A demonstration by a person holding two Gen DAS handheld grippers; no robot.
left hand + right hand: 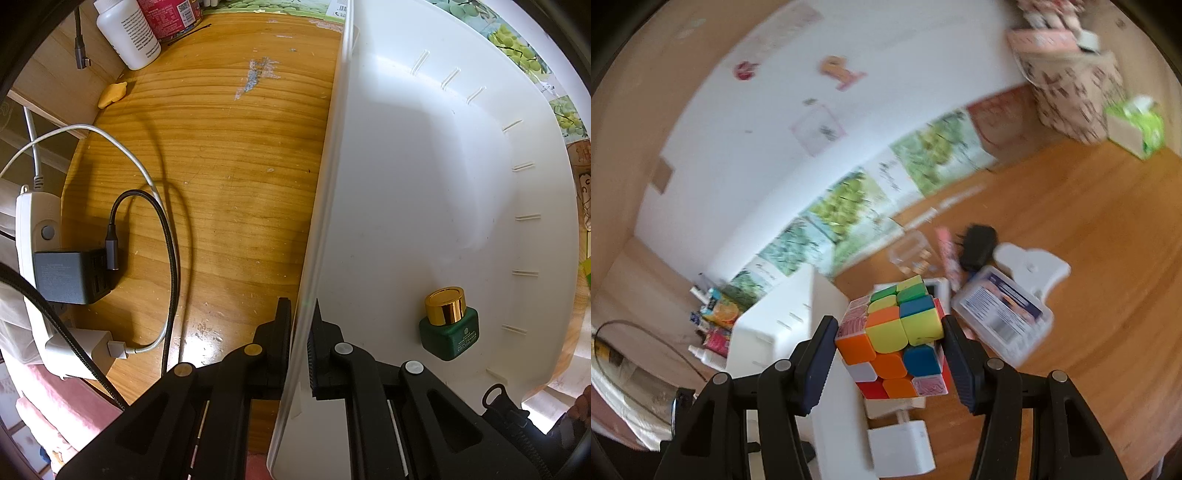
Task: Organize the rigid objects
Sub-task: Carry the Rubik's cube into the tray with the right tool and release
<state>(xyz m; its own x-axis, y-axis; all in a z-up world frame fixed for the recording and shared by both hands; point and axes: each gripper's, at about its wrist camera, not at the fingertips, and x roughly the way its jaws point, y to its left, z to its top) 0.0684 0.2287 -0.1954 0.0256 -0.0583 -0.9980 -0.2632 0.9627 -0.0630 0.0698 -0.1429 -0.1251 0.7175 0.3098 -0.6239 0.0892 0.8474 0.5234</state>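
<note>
My left gripper (300, 317) is shut on the near wall of a large white plastic bin (424, 155), one finger outside and one inside. A small green jar with a gold cap (448, 325) lies on the bin's floor to the right of the fingers. My right gripper (891, 332) is shut on a multicoloured puzzle cube (895, 338) and holds it in the air above the wooden desk (1071, 240). The white bin (783, 325) also shows in the blurred right wrist view, to the left of the cube.
Left of the bin lie a power strip (33, 258) with a black charger (72, 275), cables, a white bottle (127, 35) and a red can (170, 16). Near the cube are a clear labelled box (1004, 317), a white holder (1030, 267), a black object (977, 245) and a white adapter (901, 448).
</note>
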